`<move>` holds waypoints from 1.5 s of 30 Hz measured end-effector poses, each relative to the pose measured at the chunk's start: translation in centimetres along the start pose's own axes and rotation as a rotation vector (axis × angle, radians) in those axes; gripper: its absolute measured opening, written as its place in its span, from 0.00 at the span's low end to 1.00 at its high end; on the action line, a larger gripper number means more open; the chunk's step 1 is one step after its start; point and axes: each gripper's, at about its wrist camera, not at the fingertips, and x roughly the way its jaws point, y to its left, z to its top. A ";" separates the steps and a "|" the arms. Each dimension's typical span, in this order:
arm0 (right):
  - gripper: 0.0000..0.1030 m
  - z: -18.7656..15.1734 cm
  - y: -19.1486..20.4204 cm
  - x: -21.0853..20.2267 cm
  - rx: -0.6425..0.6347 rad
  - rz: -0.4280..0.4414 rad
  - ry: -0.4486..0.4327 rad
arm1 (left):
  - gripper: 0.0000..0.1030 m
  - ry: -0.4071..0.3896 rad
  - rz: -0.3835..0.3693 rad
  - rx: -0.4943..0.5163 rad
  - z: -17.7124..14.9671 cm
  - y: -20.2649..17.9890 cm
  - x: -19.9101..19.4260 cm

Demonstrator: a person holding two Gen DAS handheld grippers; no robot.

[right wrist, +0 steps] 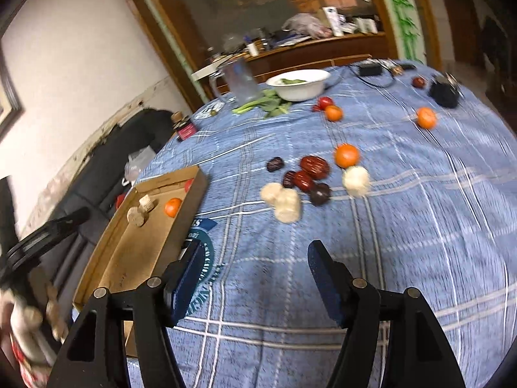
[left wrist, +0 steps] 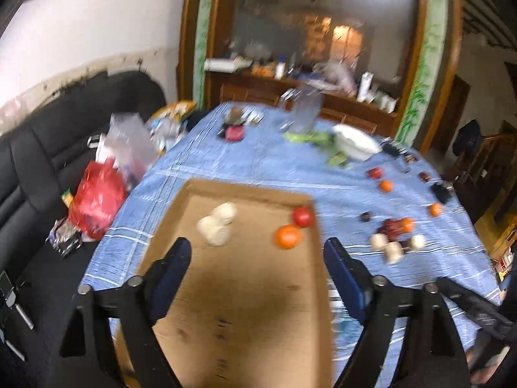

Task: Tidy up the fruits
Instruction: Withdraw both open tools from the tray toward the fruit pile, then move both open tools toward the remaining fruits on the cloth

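A shallow cardboard tray (left wrist: 242, 291) lies at the table's left edge. It holds an orange (left wrist: 287, 236), a red fruit (left wrist: 302, 216) and two cream-coloured pieces (left wrist: 215, 226). My left gripper (left wrist: 257, 252) hangs open above the tray with nothing between its fingers. To the tray's right, loose on the blue checked cloth, lie dark red dates (right wrist: 315, 166), an orange (right wrist: 346, 155) and cream pieces (right wrist: 284, 202). Two more oranges (right wrist: 426, 117) sit farther back. My right gripper (right wrist: 256, 252) stands open over bare cloth, short of that pile, holding nothing.
A white bowl (right wrist: 297, 85) with greens and a clear jug (right wrist: 240, 80) stand at the table's far side. Small dark items (right wrist: 444, 93) lie near the right edge. A black sofa (left wrist: 48, 161) with a red bag (left wrist: 97, 200) runs along the left.
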 end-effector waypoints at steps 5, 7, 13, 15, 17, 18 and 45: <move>0.68 -0.8 -1.6 -1.5 0.030 -0.025 -0.021 | 0.83 -0.018 -0.065 0.021 -1.6 -5.2 -2.1; 0.68 -0.9 -2.2 -2.1 0.033 -0.033 -0.033 | 0.83 -0.010 -0.077 0.044 -2.8 -7.4 -2.4; 0.70 -1.6 -3.7 -3.5 0.045 -0.057 -0.063 | 0.83 -0.002 -0.025 0.148 -4.7 -11.3 -2.9; 0.70 -1.8 -4.1 -3.5 0.061 -0.053 -0.057 | 0.83 -0.013 -0.003 0.170 -4.9 -11.8 -3.1; 0.70 -1.9 -4.4 -3.6 0.071 -0.051 -0.054 | 0.83 -0.017 0.015 0.185 -5.1 -12.1 -3.4; 0.70 -1.9 -4.5 -3.6 0.075 -0.051 -0.053 | 0.83 -0.017 0.024 0.192 -5.1 -12.1 -3.4; 0.70 -2.4 -4.3 -2.8 0.061 -0.064 -0.019 | 0.83 0.028 0.034 0.212 -6.3 -12.0 -2.6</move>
